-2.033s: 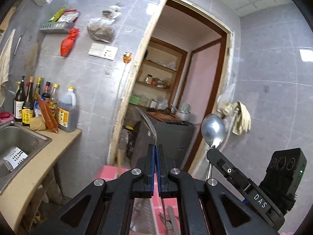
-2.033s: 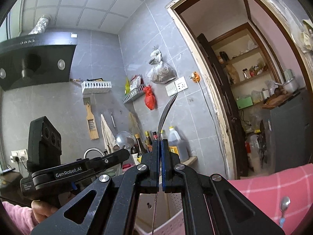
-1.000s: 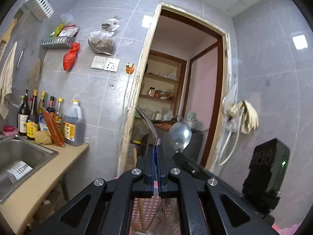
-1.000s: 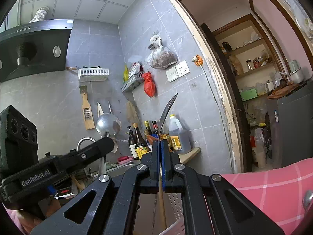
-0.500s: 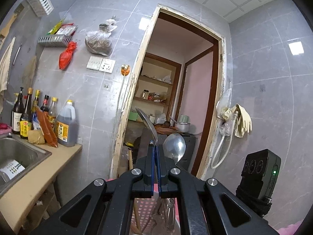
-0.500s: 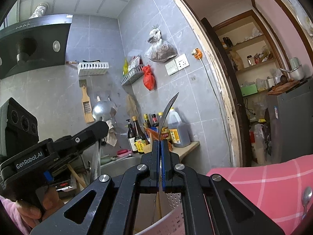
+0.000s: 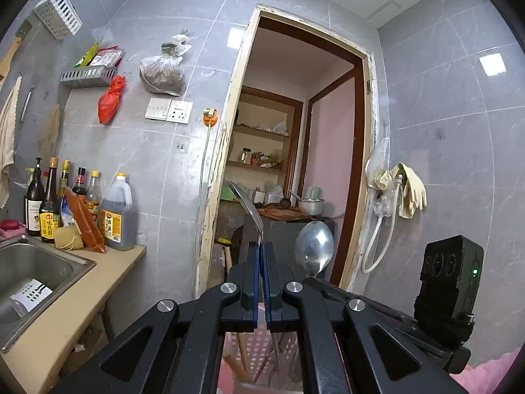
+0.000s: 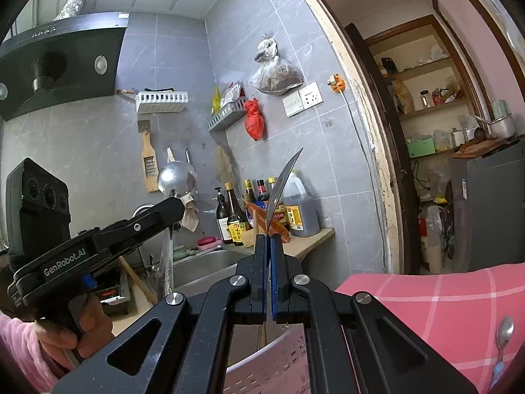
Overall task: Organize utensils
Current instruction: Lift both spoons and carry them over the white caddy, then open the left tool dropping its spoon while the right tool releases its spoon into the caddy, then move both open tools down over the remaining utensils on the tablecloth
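My left gripper [image 7: 261, 256] is shut on a metal spoon [image 7: 246, 205] that stands upright, bowl up. My right gripper [image 8: 269, 246] is shut on a second metal spoon [image 8: 283, 182], also bowl up; its bowl shows in the left wrist view [image 7: 314, 248]. The left gripper's spoon bowl shows in the right wrist view [image 8: 175, 175]. Both handles hang down over a pink slotted utensil basket [image 7: 262, 348], which also shows in the right wrist view [image 8: 272, 364]. A wooden stick [image 7: 242, 351] stands in the basket.
A pink checked cloth [image 8: 443, 298] lies at right with a small spoon [image 8: 503, 331] on it. A steel sink [image 7: 29, 272] and counter with several bottles [image 7: 82, 210] are at left. A doorway [image 7: 295, 164] lies ahead.
Both grippers stay shut on their spoons. The right gripper's spoon has shifted sideways relative to the left gripper, and both views have tilted slightly above the basket.
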The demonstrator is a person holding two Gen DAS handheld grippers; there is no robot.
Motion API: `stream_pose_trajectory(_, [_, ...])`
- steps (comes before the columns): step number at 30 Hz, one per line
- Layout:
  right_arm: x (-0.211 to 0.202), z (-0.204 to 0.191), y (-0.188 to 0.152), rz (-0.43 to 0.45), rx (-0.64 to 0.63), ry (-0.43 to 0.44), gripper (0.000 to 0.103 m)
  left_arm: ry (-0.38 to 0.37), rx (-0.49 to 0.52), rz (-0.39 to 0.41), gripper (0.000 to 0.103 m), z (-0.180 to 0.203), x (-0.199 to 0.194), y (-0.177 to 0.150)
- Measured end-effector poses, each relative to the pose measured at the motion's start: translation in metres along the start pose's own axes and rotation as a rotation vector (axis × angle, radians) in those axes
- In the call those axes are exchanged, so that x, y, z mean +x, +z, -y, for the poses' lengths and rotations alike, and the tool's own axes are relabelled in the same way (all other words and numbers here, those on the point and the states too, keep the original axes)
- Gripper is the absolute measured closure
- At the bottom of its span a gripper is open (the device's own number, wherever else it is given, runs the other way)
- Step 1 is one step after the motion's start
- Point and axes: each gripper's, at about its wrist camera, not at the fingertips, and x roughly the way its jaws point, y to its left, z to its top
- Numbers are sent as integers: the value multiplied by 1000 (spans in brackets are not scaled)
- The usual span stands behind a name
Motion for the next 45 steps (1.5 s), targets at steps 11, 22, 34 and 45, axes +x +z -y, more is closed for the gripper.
stream_pose_trajectory(11, [-5, -9, -4, -38, -45, -7, 101, 6, 19, -42, 100, -1, 0, -11])
stream_pose_trajectory(22, [-8, -11, -2, -49, -49, -22, 98, 0, 9, -44, 71, 2, -3, -7])
stream_pose_trajectory(34, [-47, -8, 18, 35, -39, -119, 50, 49, 9, -5, 40, 11, -20, -3])
stream_pose_trajectory(45, [-125, -11, 37, 96, -76, -291, 6, 52, 22, 0, 0, 41, -46, -8])
